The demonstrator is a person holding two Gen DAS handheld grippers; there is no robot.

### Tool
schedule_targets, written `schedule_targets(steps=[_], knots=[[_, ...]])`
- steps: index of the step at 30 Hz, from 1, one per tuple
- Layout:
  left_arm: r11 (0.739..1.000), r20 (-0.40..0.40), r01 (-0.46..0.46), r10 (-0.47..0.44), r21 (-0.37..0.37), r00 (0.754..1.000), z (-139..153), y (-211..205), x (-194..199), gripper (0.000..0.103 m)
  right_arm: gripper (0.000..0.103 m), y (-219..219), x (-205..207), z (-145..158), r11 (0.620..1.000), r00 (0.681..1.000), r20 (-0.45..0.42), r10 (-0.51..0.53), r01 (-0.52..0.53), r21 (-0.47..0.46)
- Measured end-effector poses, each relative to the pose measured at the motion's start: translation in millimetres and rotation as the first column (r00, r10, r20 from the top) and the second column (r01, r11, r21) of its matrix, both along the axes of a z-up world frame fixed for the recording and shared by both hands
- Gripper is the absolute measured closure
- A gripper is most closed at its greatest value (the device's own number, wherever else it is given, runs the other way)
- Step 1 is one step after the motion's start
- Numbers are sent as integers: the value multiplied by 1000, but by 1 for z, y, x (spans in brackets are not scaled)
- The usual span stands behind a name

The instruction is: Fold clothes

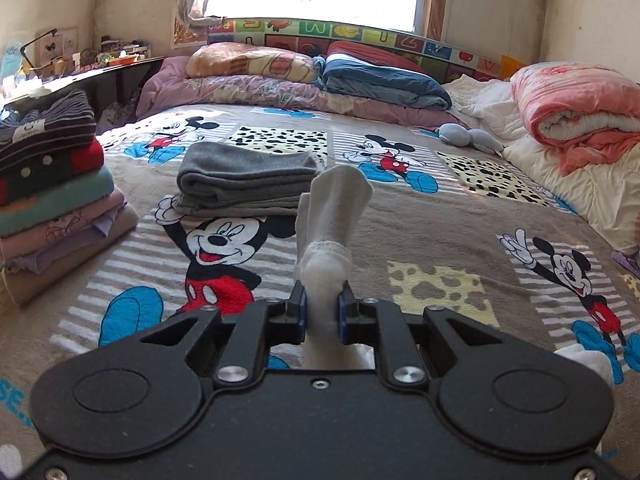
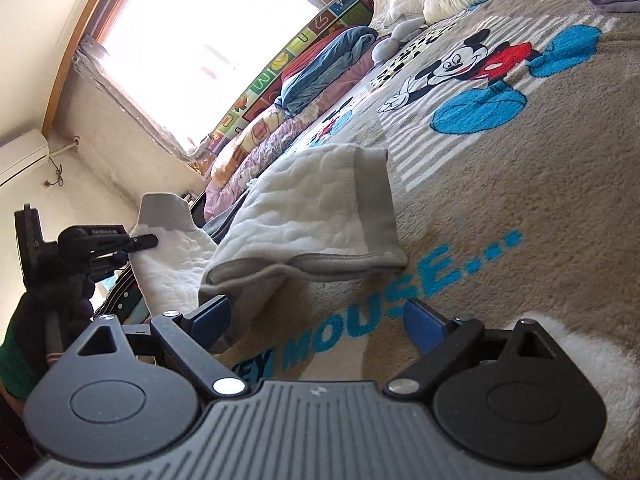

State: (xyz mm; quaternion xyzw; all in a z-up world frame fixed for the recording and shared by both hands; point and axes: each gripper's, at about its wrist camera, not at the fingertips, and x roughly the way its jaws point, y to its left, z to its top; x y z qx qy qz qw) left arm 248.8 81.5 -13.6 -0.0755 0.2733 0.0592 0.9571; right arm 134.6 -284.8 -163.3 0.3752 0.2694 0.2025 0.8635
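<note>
My left gripper [image 1: 322, 307] is shut on a white fleecy garment [image 1: 334, 216] with grey trim, a bunch of it standing up between the fingers. In the right wrist view the same garment [image 2: 308, 216] drapes from the left gripper [image 2: 146, 242] down onto the Mickey Mouse blanket [image 2: 520, 200], white lining out, grey hem towards me. My right gripper [image 2: 320, 322] is open and empty, low over the blanket just in front of the hem; its left finger [image 2: 212, 316] touches the cloth's edge.
A folded grey garment [image 1: 248, 178] lies mid-bed. A stack of folded clothes [image 1: 52, 196] stands at the left edge. Folded quilts and pillows [image 1: 304, 80] line the headboard, a pink quilt [image 1: 580, 108] at right. A white cloth [image 1: 588, 364] lies near right.
</note>
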Motion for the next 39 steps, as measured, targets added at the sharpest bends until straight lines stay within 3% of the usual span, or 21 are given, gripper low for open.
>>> schedule_targets(steps=[7, 14, 19, 24, 30, 33, 39], knots=[[972, -24, -135, 133, -191, 991, -45, 62, -29, 90, 14, -12, 0, -11, 995, 1000, -6, -25, 25, 98], [908, -33, -225, 228, -353, 973, -84, 105, -67, 90, 14, -4, 0, -11, 1000, 1000, 19, -6, 6, 23], [877, -46, -247, 251, -413, 967, -106, 124, -81, 90, 14, 1, -2, -9, 999, 1000, 29, 8, -7, -33], [888, -12, -242, 258, -391, 966, -101, 130, -86, 89, 14, 4, -5, -7, 997, 999, 35, 21, -18, -75], [846, -34, -265, 282, -463, 959, -112, 152, -92, 88, 15, 0, -5, -6, 999, 1000, 20, 15, -14, -53], [841, -35, -268, 285, -470, 958, -114, 157, -95, 88, 15, 0, -3, -5, 999, 1000, 0, 10, -10, -53], [820, -35, -298, 323, -488, 946, -113, 170, -110, 88, 13, 8, 19, 3, 990, 999, -22, 34, -36, -135]])
